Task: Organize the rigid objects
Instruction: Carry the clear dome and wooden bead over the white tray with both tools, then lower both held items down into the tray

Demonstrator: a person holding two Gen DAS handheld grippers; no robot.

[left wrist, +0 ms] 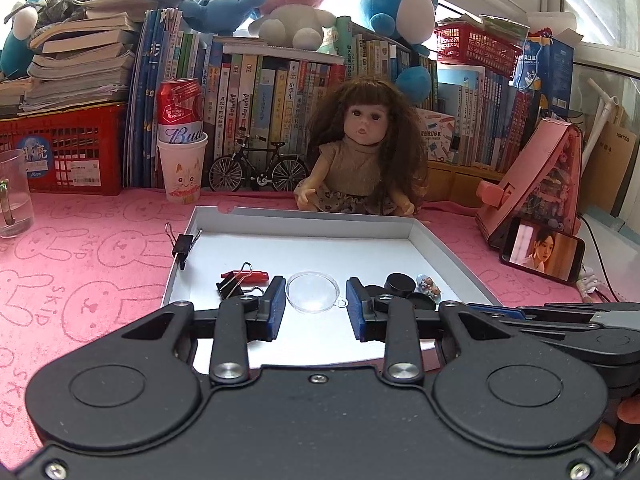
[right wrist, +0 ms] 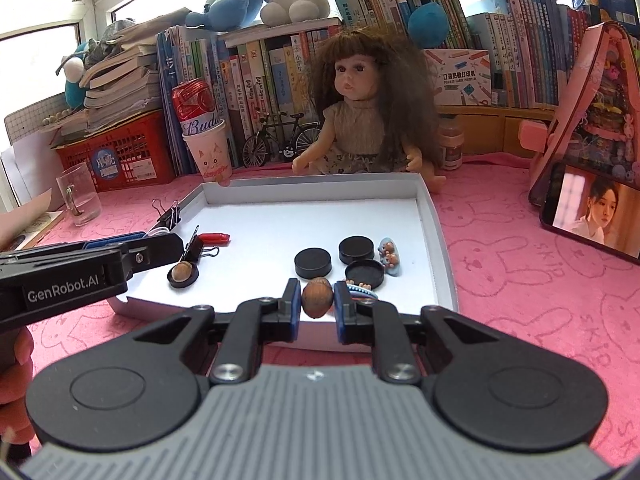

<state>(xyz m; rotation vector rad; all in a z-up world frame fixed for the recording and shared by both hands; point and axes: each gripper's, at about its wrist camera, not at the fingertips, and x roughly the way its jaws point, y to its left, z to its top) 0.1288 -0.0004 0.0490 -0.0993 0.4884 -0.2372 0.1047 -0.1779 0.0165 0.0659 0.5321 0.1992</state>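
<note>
A white shallow tray [left wrist: 416,236] [right wrist: 436,216] lies on the pink cloth. In it are a clear round lens [left wrist: 313,292], black binder clips [left wrist: 234,282] [right wrist: 194,248], a red piece [left wrist: 250,276] [right wrist: 216,237], black round discs [left wrist: 400,283] [right wrist: 314,263] and a small bear figure [left wrist: 428,285] [right wrist: 389,254]. My left gripper [left wrist: 316,308] is open, its fingers on either side of the lens. My right gripper [right wrist: 317,300] is shut on a brown walnut [right wrist: 317,297] over the tray's near edge. A second walnut [right wrist: 182,271] sits in a black lid beside the left gripper's arm.
A doll [left wrist: 360,160] [right wrist: 360,120] sits behind the tray. A toy bicycle [left wrist: 258,168], a paper cup with a can [left wrist: 182,168], a glass mug [right wrist: 78,194], red baskets and books stand at the back. A phone [left wrist: 542,254] [right wrist: 596,212] leans on a pink stand at right.
</note>
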